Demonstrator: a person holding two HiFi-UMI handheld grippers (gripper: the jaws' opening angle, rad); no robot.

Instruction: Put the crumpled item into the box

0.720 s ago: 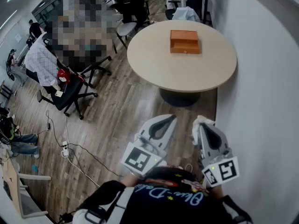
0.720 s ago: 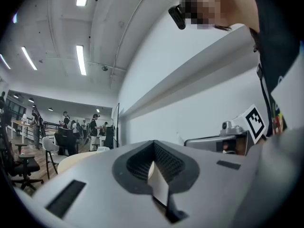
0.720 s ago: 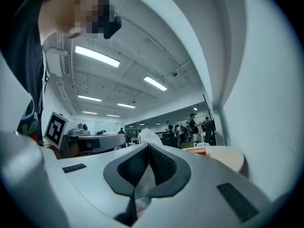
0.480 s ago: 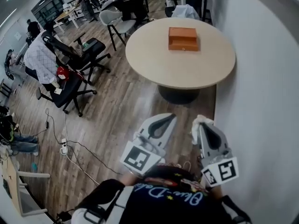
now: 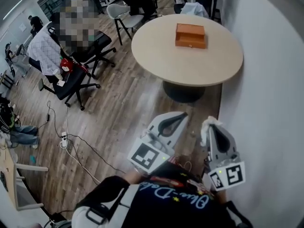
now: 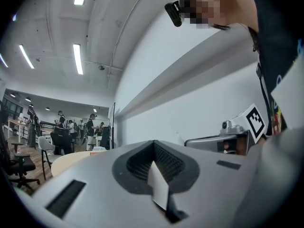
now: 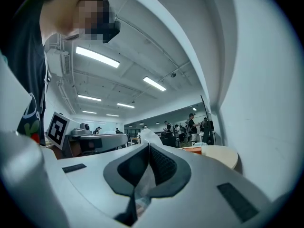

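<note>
An orange box (image 5: 191,35) with its lid down sits on the far half of a round beige table (image 5: 161,56). Both grippers are held close to my body, well short of the table and above the wooden floor. My right gripper (image 5: 212,125) is shut on a white crumpled item (image 5: 207,127), which sticks out past the jaw tips. In the right gripper view the crumpled item (image 7: 146,137) sits between the jaws of the right gripper (image 7: 148,147), and the box (image 7: 192,149) shows far ahead. My left gripper (image 5: 182,116) is shut, with nothing sticking out in the head view. The left gripper view shows that gripper (image 6: 153,145) with its jaws together.
A white wall (image 5: 266,80) runs along the right, close to the table. Office chairs (image 5: 78,82) and a seated person (image 5: 45,56) are to the left. A power strip and cables (image 5: 64,141) lie on the wooden floor at lower left.
Both grippers have shifted slightly right and down in the head view, still held side by side. The right one keeps its hold on the crumpled item.
</note>
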